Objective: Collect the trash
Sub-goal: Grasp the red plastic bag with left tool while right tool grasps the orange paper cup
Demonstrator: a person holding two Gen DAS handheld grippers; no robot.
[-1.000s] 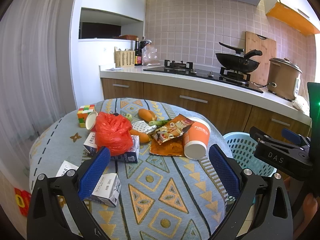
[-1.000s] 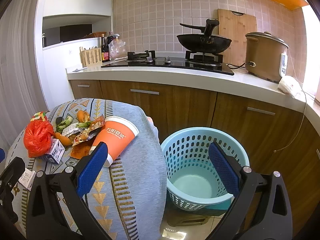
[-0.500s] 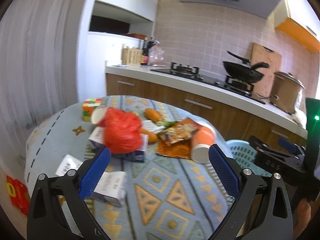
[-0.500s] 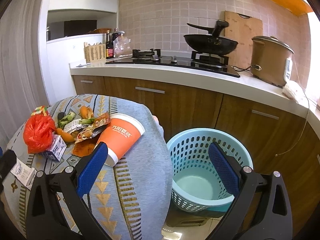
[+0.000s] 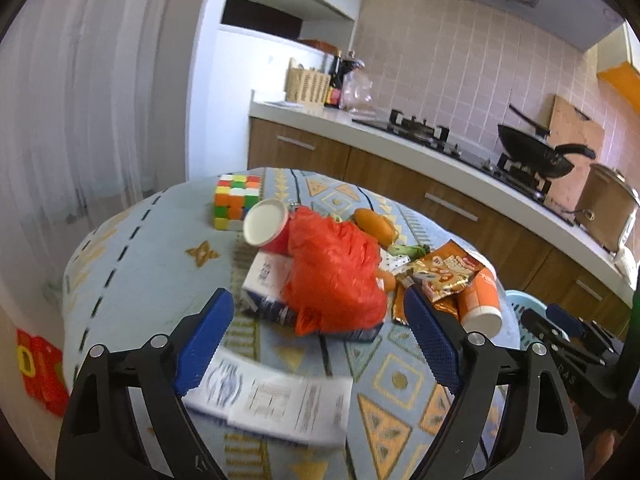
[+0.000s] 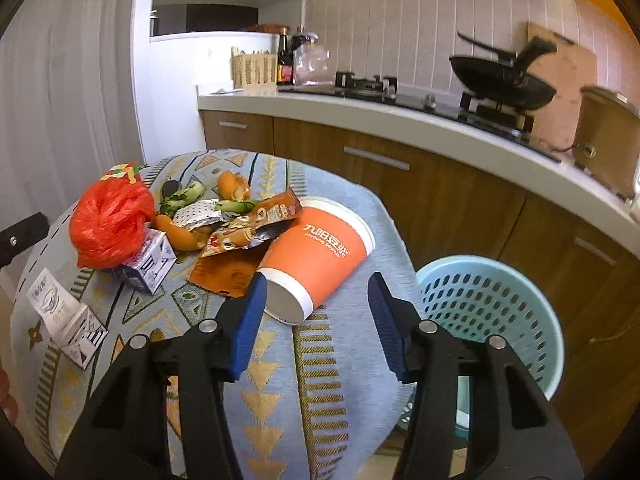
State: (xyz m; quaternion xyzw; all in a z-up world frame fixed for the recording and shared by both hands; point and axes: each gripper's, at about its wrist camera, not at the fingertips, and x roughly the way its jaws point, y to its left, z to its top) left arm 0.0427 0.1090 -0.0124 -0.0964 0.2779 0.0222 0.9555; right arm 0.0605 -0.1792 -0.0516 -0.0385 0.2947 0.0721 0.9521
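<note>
Right tongs (image 6: 316, 312) gape wide around the toppled orange paper cup (image 6: 316, 254). Left tongs (image 5: 316, 344) spread wide before a crinkled red plastic bag (image 5: 334, 276); the blurred carton (image 5: 276, 402) below is perhaps cardboard.

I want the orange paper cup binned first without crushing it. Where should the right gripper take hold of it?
Grip the orange paper cup across its body near the narrow base, coming in from the base end. It lies on its side with the base towards the open right gripper, and the stiff bottom resists squeezing better than the open mouth, which faces the far side.
</note>
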